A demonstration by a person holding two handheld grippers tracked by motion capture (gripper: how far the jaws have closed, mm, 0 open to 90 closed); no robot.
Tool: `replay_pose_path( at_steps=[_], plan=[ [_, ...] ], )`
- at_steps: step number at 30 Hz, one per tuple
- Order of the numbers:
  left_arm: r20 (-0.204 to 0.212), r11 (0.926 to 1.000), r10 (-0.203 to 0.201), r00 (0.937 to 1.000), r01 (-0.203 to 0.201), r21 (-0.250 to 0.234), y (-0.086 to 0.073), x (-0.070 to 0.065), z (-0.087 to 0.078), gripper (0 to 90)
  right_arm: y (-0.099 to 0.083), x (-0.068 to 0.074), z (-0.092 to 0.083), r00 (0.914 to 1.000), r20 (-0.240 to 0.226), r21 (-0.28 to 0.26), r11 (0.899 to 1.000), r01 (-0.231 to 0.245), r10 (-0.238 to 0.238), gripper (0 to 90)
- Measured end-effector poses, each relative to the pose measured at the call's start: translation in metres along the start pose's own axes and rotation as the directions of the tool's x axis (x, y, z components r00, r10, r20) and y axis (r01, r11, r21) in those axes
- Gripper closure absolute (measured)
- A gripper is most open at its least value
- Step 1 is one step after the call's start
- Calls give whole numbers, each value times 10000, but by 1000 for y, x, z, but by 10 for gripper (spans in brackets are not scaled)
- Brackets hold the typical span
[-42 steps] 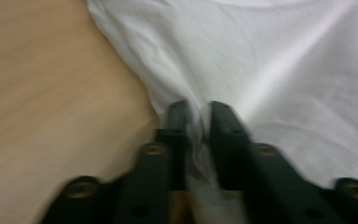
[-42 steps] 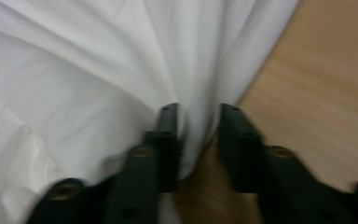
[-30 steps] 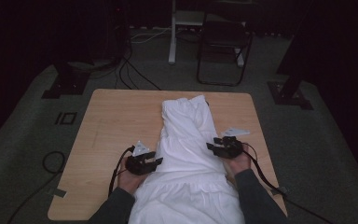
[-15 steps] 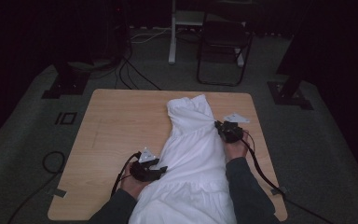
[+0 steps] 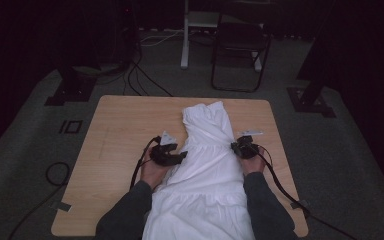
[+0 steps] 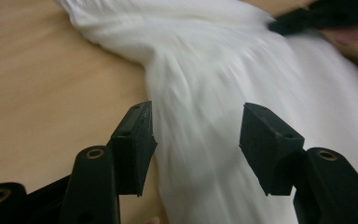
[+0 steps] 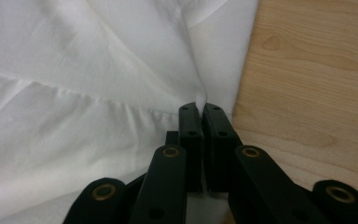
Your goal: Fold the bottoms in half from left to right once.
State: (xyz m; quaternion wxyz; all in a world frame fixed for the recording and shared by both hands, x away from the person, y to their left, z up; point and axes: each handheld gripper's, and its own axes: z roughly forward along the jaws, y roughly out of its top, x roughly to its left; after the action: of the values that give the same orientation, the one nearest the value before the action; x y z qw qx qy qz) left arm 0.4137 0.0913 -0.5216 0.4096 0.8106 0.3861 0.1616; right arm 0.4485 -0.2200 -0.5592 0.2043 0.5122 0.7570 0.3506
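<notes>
- Lying along the tabletop (image 5: 120, 130), the white dress (image 5: 205, 170) spreads between both hands.
- Right gripper (image 7: 199, 108): fingers clenched on a fold at the dress's edge.
- Left gripper (image 6: 196, 126): fingers released, just been opening, cloth between them unpinched.

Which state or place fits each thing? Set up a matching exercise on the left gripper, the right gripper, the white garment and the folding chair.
Things:
1. left gripper
2. right gripper
3. white garment
4. folding chair

States or places:
A. on the floor beyond the table
B. jaws apart over the cloth
C. spread along the tabletop
D. jaws pinched on the cloth's edge

Pairs: 1-B, 2-D, 3-C, 4-A
</notes>
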Motion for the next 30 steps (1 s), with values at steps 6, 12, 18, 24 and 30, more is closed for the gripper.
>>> replay_pose_path(
  at_steps=[6, 12, 18, 24, 30],
  plan=[
    [-123, 9911, 260, 9996, -242, 1308, -5, 4, 42, 718, -3, -2, -1, 9999, -146, -129, 9999, -6, 4, 866],
    [-5, 9949, 274, 9996, -272, 968, -33, -4, 15, 845, -16, 4, -12, 9983, -566, -210, 9997, 146, -158, 865],
    [-55, 9983, 103, 9999, -100, 569, -72, -28, -22, 844, -46, 28, -41, 9901, -1093, -129, 9961, 870, -878, 864],
    [140, 9985, 253, 9996, -260, 472, -97, -48, -48, 843, -75, 46, -69, 9801, -1605, -112, 9931, 1166, -1169, 863],
    [110, 9983, 392, 9992, -397, 435, -95, -49, -45, 832, -67, 42, -89, 9818, -1840, -93, 9989, 455, -464, 546]
  ],
)
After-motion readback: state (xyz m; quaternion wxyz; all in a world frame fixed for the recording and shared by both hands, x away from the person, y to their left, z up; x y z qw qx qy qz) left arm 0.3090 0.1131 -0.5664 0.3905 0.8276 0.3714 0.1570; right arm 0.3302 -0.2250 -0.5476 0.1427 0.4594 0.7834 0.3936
